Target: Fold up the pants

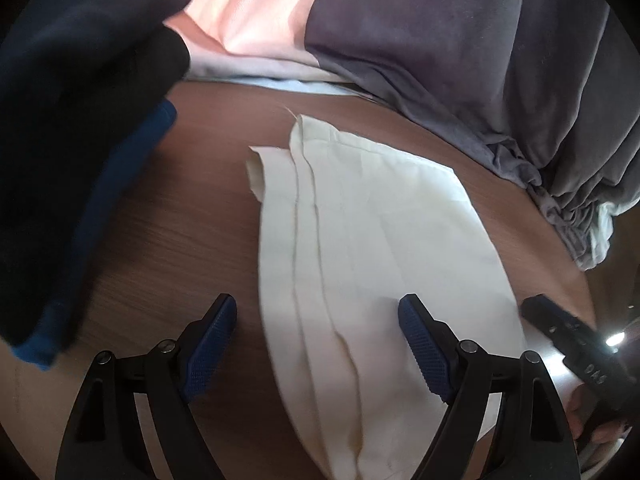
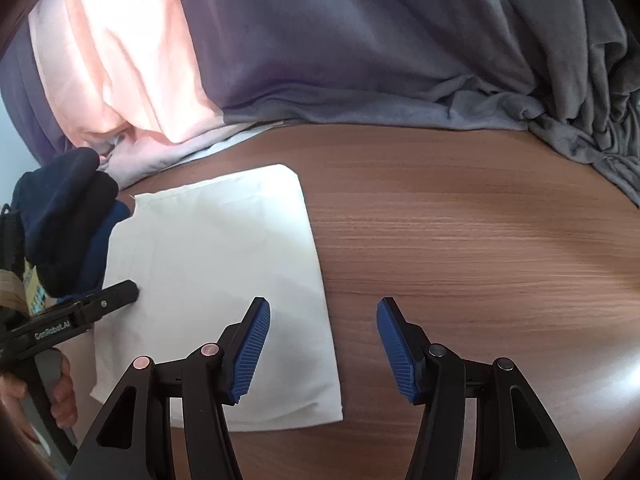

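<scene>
On my left wrist view, my left gripper (image 1: 318,322) hangs with its fingers spread wide over the folded cream-white cotton pants (image 1: 372,240), flat on the brown wood-grain table (image 1: 192,208). On my right wrist view, my right gripper (image 2: 323,326) is also spread wide and empty, straddling the pants' right edge; grey draped fabric (image 2: 380,48) lies behind.

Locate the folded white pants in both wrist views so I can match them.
Left wrist view: folded white pants run from centre to bottom edge, between this hand-held gripper's open fingers.
Right wrist view: folded white pants lie left of centre on the table, their right edge under this hand-held gripper's left finger.
Shared landmark: grey garment heaped along the far table edge.
</scene>
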Tool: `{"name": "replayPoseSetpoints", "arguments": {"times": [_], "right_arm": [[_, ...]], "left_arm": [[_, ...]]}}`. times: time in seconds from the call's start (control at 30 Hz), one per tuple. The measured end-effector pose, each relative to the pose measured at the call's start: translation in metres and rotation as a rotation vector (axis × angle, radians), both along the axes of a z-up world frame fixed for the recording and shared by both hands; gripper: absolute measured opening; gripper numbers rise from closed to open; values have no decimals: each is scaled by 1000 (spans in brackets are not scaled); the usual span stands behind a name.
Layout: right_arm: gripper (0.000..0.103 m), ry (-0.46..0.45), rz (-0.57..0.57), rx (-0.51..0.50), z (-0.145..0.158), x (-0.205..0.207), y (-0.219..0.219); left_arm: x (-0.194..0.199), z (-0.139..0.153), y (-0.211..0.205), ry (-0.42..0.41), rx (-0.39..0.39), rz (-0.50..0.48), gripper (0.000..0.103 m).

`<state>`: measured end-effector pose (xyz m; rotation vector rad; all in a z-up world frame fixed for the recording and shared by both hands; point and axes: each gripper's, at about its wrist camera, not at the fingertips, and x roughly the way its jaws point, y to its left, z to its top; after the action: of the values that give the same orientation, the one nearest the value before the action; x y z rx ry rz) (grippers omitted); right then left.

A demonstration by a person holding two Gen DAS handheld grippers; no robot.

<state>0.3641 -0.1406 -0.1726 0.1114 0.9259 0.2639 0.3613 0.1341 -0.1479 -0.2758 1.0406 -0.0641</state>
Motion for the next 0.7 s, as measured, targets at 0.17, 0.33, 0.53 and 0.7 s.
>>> {"name": "replayPoseSetpoints", "arguments": {"times": [0.17,0.33,0.53,0.7], "right_arm": [[56,13,29,24,-11,9,3],[56,16,41,50,-18,17,4],[56,34,53,82,-25,22,4],[56,14,69,72,-24,23,9]], "left_arm": [[4,-4,1,8,-30,1,83],[6,-6,0,-10,-30,-18,75],[4,-7,-1,-25,-26,-15,58],[7,-8,2,-39,-48,-27,50]]}}
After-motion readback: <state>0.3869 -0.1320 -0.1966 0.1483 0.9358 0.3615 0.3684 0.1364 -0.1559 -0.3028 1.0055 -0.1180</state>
